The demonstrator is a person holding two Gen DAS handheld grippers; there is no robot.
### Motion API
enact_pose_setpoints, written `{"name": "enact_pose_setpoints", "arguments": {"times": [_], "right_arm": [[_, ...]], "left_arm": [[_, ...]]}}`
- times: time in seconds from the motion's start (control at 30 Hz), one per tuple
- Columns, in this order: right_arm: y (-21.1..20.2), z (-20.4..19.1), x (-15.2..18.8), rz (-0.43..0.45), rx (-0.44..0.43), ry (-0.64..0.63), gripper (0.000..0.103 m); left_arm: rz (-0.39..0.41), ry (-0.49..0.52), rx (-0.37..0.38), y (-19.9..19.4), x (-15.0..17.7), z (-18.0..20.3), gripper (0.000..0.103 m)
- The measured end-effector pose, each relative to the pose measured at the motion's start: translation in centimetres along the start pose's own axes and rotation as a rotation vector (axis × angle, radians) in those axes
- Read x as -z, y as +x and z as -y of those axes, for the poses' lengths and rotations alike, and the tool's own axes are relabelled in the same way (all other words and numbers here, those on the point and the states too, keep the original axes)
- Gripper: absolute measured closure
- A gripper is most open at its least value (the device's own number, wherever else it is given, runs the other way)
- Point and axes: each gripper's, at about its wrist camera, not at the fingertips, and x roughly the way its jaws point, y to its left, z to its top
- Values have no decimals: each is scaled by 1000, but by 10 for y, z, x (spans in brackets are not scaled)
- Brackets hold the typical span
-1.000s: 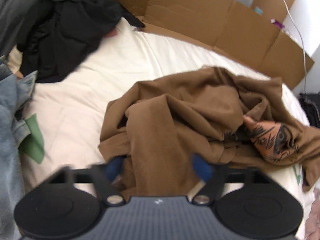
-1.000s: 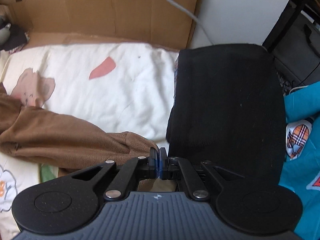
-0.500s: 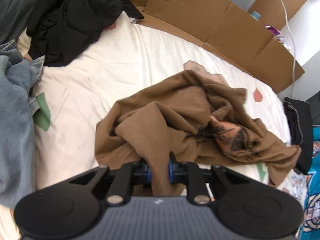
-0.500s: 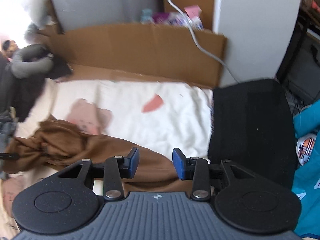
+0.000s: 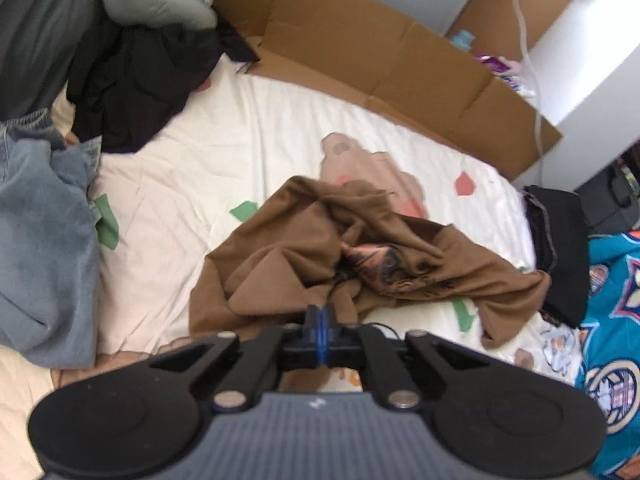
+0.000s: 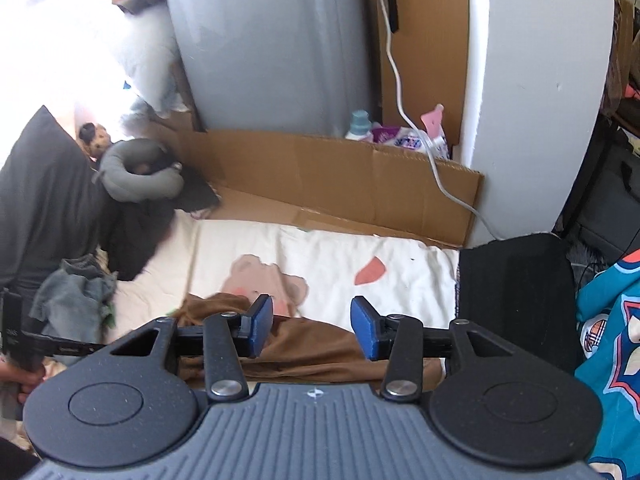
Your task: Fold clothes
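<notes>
Pinching a fold of the brown shirt [image 5: 288, 264] in the clenched left gripper [image 5: 321, 322]; right gripper [image 6: 312, 330] spread wide above it.

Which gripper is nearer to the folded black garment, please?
Right. The open right gripper hovers just beside the black garment; the left gripper, shut on the brown shirt, sits across the bed.

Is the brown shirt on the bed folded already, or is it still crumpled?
Still crumpled. The brown shirt lies in a loose, wrinkled heap on the bed sheet, its print bunched among the creases.
</notes>
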Motion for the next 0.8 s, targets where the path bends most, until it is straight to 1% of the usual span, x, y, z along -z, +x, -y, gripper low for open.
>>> {"name": "enact_pose_setpoints", "arguments": {"times": [0.2,0.33,0.47,0.53,0.6,0.7,0.8], "right_arm": [[-32,-23,-2,37,-29,51,50],[-42,-25,7,59,-54,123,49],[-42,-21,23,54,-57,174,49],[-43,-24,28,48,-45,151,49],[-42,-25,32,40,-52,129,49],[-39,-23,37,21,-64,135,49],[-35,-20,46,4,-59,151,49]], "left_arm": [[33,2,12,-31,7,11,103],[65,12,5,-52,6,14,103],[99,11,-36,-69,2,11,103],[111,-11,-60,-73,-2,5,103],[128,-44,-79,-78,-8,-2,103],[158,-81,-107,-83,-19,-12,103],[183,-94,-145,-87,-32,-20,103]]}}
